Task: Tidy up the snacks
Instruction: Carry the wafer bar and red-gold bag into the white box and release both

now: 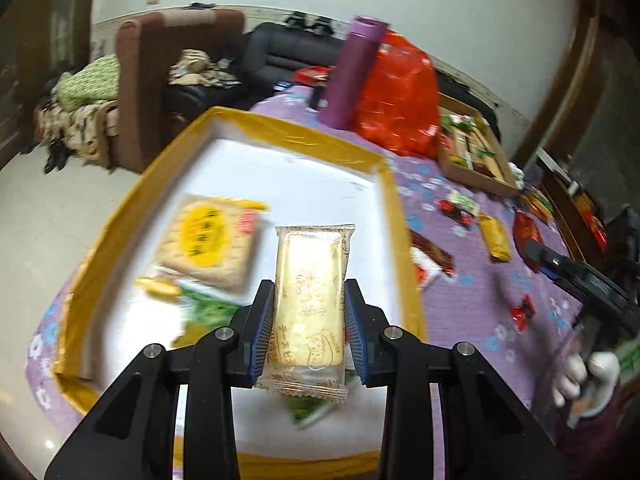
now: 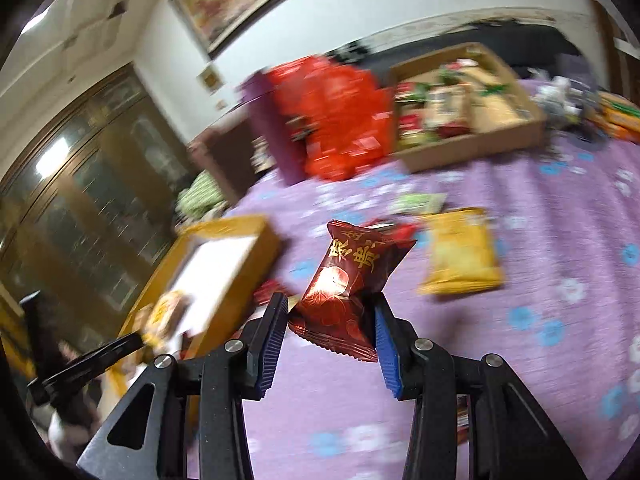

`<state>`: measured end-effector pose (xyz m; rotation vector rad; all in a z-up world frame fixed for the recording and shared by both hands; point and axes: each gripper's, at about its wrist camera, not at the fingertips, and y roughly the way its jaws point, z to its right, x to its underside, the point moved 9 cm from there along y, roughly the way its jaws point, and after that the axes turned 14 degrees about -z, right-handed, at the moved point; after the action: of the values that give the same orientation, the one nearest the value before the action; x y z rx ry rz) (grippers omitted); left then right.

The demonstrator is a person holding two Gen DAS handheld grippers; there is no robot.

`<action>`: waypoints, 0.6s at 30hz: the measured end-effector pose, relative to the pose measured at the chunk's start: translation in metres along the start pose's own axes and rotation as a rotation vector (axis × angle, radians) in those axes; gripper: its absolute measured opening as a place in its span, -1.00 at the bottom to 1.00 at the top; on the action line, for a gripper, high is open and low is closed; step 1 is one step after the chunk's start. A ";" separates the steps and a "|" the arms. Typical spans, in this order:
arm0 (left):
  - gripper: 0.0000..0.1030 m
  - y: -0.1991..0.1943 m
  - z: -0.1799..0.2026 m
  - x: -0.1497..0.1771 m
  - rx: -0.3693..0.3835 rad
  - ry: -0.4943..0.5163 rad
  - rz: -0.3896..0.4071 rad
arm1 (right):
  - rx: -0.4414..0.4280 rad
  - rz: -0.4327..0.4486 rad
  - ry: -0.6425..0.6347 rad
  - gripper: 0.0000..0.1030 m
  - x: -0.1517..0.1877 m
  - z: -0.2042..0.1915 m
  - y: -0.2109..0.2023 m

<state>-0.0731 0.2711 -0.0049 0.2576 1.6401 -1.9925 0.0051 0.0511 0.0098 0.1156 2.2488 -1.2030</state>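
While clamped between left claw (image 1: 309, 322) pads, cracker packet (image 1: 311, 304) upright.

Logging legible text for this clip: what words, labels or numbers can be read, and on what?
"cheese": on the pale cracker packet held in the left tool; its other print is upside down and unreadable.
"贵": gold character on the dark red packet held in the right tool; the characters beside it are unclear.
Yellow label on the square cracker pack: blurred.
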 end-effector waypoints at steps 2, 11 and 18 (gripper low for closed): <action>-0.38 0.000 -0.013 0.001 -0.001 -0.024 0.004 | -0.018 -0.029 -0.052 -0.17 0.002 -0.025 0.008; -0.38 -0.008 -0.042 0.005 -0.036 -0.054 0.030 | -0.064 -0.179 -0.208 -0.17 0.017 -0.111 0.071; -0.25 -0.012 -0.053 0.008 0.020 -0.082 0.029 | -0.024 -0.239 -0.287 -0.17 0.020 -0.141 0.113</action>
<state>-0.0960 0.3204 -0.0109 0.2038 1.5579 -1.9722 -0.0373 0.2248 -0.0244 -0.3240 2.0632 -1.2251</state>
